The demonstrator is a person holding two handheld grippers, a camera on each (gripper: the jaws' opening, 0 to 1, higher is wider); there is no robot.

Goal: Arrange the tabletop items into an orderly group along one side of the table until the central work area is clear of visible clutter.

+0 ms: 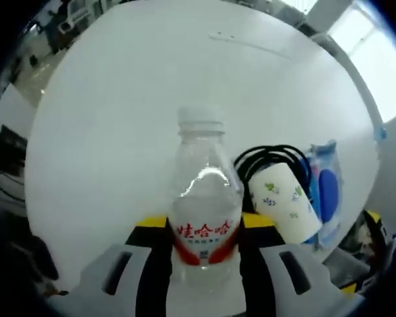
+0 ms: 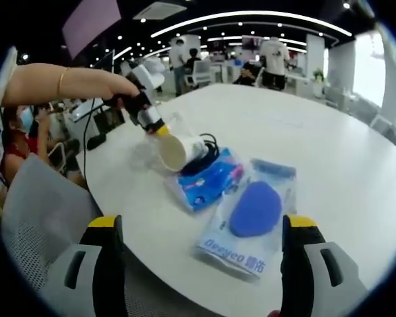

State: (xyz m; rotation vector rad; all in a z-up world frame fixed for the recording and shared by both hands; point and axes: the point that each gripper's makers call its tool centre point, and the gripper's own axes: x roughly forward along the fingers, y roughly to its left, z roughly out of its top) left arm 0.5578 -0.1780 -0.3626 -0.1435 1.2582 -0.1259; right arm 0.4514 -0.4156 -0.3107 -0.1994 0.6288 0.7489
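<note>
A clear water bottle (image 1: 203,198) with a white cap and a red label stands upright between my left gripper's (image 1: 204,232) jaws, which are shut on it. Right of it a paper cup (image 1: 285,202) lies on its side before a coiled black cable (image 1: 272,156) and a blue packet (image 1: 326,188). In the right gripper view my right gripper (image 2: 202,261) is open over the table edge with nothing between its jaws. Ahead of it lie a blue pad in a clear bag (image 2: 254,212), the blue packet (image 2: 210,178), the cable (image 2: 210,146) and the cup (image 2: 174,152). A hand holds the left gripper (image 2: 145,111) by the bottle (image 2: 174,127).
The white round table (image 2: 330,142) stretches bare to the far side. A grey mesh chair (image 2: 36,218) stands at the near edge, left of my right gripper. People, desks and chairs fill the room behind the table.
</note>
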